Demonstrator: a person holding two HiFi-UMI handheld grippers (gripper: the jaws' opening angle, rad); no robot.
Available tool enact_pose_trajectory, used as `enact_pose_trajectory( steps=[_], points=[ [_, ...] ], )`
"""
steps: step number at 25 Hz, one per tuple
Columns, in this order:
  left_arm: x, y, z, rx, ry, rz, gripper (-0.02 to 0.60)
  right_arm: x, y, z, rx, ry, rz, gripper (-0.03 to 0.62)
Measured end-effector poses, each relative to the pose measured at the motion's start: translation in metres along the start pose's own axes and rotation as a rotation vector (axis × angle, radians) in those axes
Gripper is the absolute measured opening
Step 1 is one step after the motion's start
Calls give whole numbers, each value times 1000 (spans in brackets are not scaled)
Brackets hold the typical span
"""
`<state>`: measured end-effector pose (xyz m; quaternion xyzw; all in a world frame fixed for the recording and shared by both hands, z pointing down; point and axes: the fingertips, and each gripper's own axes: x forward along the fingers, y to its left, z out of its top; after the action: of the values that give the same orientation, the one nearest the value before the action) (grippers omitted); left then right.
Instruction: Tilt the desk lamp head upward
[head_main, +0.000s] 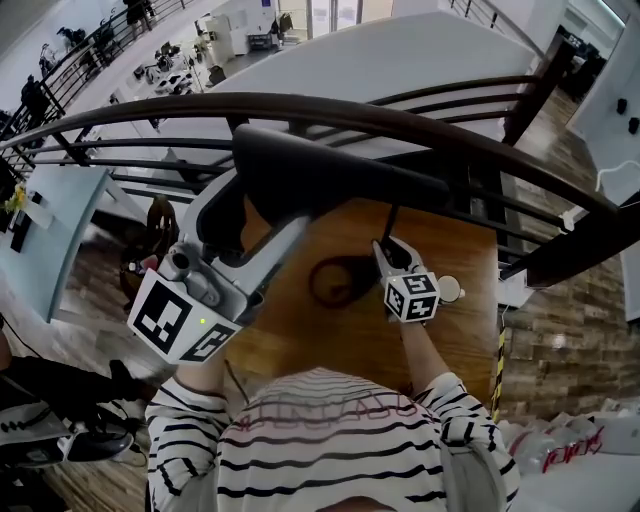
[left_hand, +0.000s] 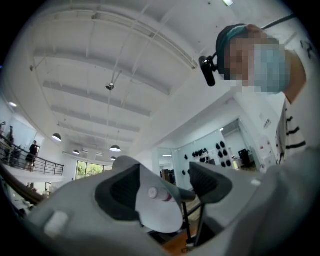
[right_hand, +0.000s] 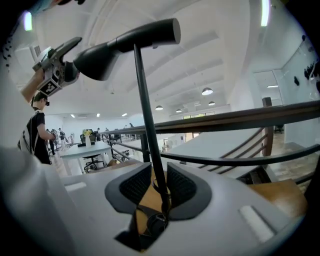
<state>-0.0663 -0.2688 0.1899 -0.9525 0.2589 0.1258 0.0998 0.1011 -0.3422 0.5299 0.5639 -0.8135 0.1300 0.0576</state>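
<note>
A black desk lamp stands on the wooden table (head_main: 455, 335): round base (head_main: 338, 283), thin stem (head_main: 392, 225), long dark head (head_main: 330, 175). My left gripper (head_main: 258, 205) is raised at the left and shut on the lamp head; in the left gripper view the white inside of the shade (left_hand: 155, 210) with its bulb fills the space between the jaws of that left gripper (left_hand: 165, 187). My right gripper (head_main: 385, 250) is low by the base. The stem (right_hand: 145, 110) runs up between the right gripper's (right_hand: 159, 185) pads with a thin gap on each side. The lamp head (right_hand: 125, 40) shows overhead there.
A dark curved railing (head_main: 400, 120) runs just beyond the table's far edge, with an open hall below. A small white round object (head_main: 451, 289) lies right of my right gripper. A person (right_hand: 37, 130) stands far left by a white table (right_hand: 90, 150).
</note>
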Motion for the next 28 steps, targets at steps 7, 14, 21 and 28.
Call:
enact_pose_trajectory(
  steps=[7, 14, 21, 28],
  points=[
    [-10, 5, -10, -15, -4, 9, 308, 0, 4, -8, 11, 27, -31, 207],
    [-25, 4, -35, -38, 35, 44, 319, -15, 15, -11, 33, 20, -27, 210],
    [-53, 3, -77, -97, 96, 116, 321, -35, 37, -18, 72, -1, -18, 202],
    [-74, -13, -130, -126, 165, 206, 319, -63, 57, -32, 121, 2, 19, 183]
  ],
)
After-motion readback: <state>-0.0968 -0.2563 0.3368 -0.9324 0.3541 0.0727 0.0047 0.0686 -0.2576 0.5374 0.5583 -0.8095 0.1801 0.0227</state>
